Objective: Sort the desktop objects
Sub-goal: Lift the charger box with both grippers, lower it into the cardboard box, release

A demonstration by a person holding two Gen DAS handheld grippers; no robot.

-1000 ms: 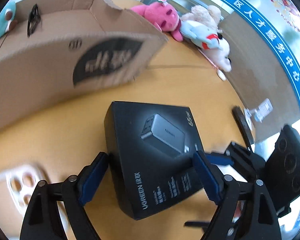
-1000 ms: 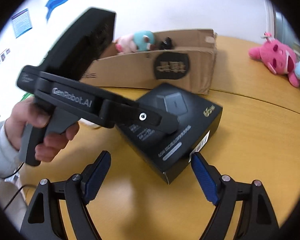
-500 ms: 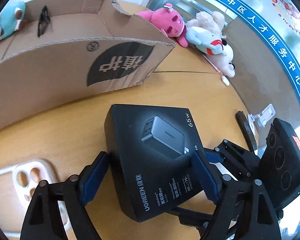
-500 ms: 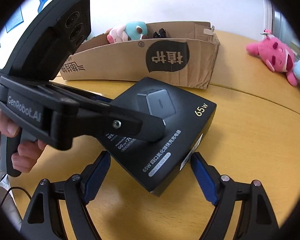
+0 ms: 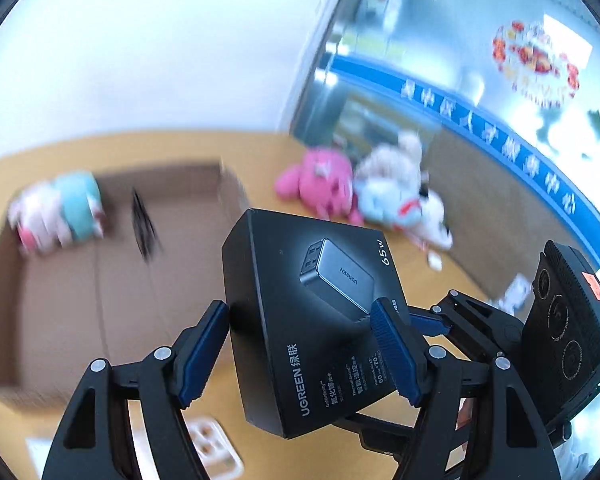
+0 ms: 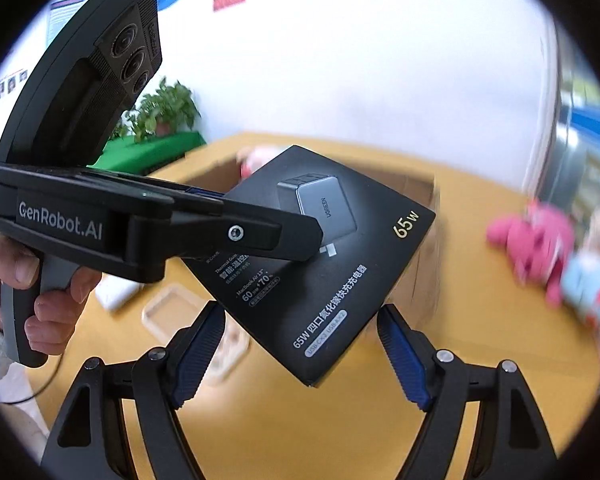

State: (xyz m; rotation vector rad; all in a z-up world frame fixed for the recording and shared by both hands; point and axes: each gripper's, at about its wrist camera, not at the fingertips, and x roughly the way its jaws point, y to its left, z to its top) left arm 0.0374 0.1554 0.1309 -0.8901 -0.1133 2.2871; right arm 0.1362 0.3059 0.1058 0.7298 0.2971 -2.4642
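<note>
A black UGREEN charger box (image 5: 320,320) hangs tilted in the air above the wooden table (image 5: 260,152), in front of the open cardboard box (image 5: 100,280). My left gripper (image 5: 300,320) is closing on it: one blue pad lies against its side face, the other on its printed top. In the right wrist view the charger box (image 6: 340,240) points a corner down between the pads of my right gripper (image 6: 302,320), whose tips touch its two lower edges. The left gripper (image 6: 300,236) reaches in from the left, one finger across the box top, with a hand on its handle.
The cardboard box holds a teal and pink plush (image 5: 60,212) and a thin black item (image 5: 144,228). Pink and pale plush toys (image 5: 340,188) lie on the table's far side. A white phone case (image 6: 180,312) lies on the table below. The right gripper (image 5: 428,320) fills the right edge.
Both grippers have risen together, and the charger box has left the table with them. The left pads have drawn in against it. The cardboard box's inside has come into view.
</note>
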